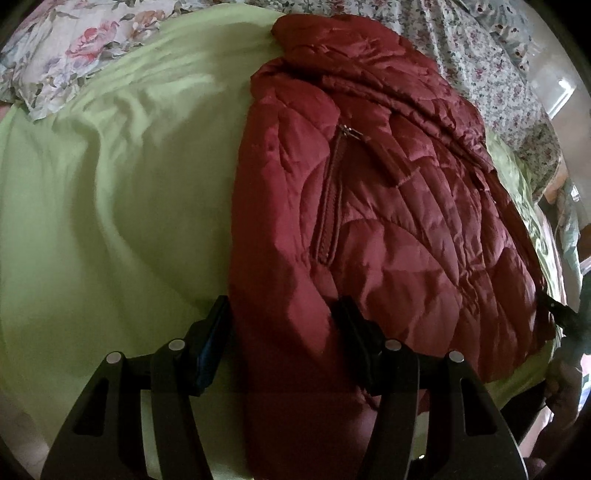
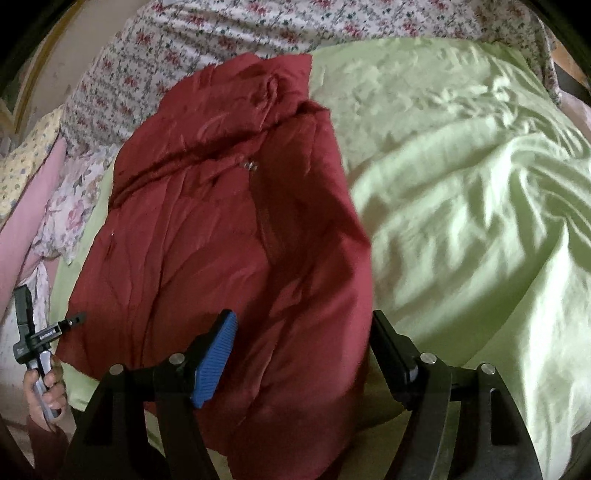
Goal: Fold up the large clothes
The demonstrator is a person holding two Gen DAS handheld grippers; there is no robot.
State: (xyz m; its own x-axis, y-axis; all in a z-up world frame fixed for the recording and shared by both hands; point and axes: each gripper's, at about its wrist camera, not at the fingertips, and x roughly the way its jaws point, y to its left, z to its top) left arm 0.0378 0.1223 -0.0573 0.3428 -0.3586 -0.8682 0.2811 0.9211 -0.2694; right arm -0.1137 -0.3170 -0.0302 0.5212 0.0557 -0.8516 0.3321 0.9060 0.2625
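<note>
**Tools straddle the jacket's near edge with no firm pinch yet**

Your left tool [image 1: 280,332] has its jaws set apart over the near hem of the red quilted jacket [image 1: 369,206], with fabric bulging up between them; the pads do not visibly press on it. Your right tool [image 2: 303,350] is spread wider, the same jacket's other near corner lying between its blue pad [image 2: 216,360] and the dark finger opposite, again without a clear squeeze.

The jacket lies on the green bedsheet [image 1: 110,184], collar end away from you towards the floral bedding [image 2: 221,33], already folded narrow with a pocket zipper [image 1: 332,192] showing on top.

Watch for these risks:
- The shell looks slick and puffy, so if you close on only the top layer, the lower layers probably stay on the bed and the fold opens up.
- If one tool closes deeper than the other, the hem likely lifts skewed.
- If you dig too low, you may pinch the loose sheet along with the jacket.
</note>
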